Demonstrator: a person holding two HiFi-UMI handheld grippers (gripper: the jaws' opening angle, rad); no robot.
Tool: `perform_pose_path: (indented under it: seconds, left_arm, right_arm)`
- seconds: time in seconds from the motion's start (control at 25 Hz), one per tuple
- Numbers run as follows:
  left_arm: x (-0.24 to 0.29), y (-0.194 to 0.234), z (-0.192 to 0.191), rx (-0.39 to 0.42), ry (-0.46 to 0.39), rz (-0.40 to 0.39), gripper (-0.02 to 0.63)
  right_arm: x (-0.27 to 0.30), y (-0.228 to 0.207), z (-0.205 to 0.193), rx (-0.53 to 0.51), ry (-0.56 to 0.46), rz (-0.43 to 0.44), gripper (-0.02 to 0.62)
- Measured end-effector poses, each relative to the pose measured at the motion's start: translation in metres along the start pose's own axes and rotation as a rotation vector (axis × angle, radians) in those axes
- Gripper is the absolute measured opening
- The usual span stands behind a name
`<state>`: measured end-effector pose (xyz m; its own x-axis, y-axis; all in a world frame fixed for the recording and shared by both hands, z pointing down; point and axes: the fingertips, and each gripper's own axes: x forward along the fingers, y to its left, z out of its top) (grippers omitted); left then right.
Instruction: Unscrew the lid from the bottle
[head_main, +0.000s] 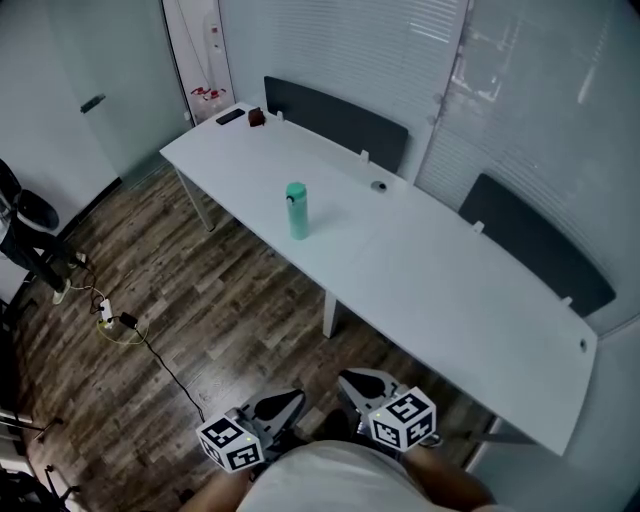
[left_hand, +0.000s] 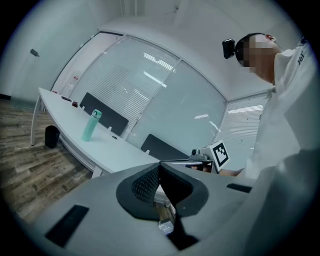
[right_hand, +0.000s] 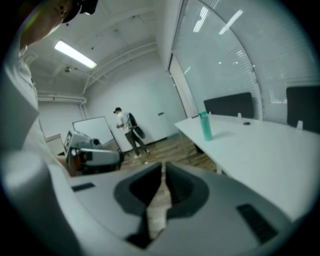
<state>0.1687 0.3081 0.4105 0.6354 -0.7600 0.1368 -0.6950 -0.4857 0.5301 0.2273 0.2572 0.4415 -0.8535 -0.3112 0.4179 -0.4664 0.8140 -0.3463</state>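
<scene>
White worktop (head_main: 430, 270) by the glass wall carries the teal bottle (head_main: 297, 217), upright, its lid (head_main: 295, 189) on. Tall and narrow, the bottle would likely topple or skid if bumped on approach. It could also spin along with the lid if only 1 gripper takes hold. The left gripper (head_main: 290, 400) and right gripper (head_main: 350, 380) hang well apart from the bottle, low by the person's body. Both sets of fingers are pressed together on nothing, so all 4 must spread before any grasp.
</scene>
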Motion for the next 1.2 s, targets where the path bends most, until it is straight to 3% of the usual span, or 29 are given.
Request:
perform_pose_path:
  seconds: [0.28,0.72,1.2]
  left_arm:
    - [0.03,-0.005,-0.001,-0.009,-0.023,0.005,0.021]
    - [0.063,0.0,-0.001,-0.025,-0.04,0.063,0.021]
    - [0.06,0.045,0.021,-0.031,-0.046,0.097,0.022]
  right_arm:
    - [-0.009,-0.029,-0.004,-0.056,0.016,-0.006,0.031]
    - [-0.006,-0.068,0.013,-0.142,-0.012,-0.02,0.19]
    - [0.028,-0.08,0.035,-0.143,-0.044,-0.047,0.206]
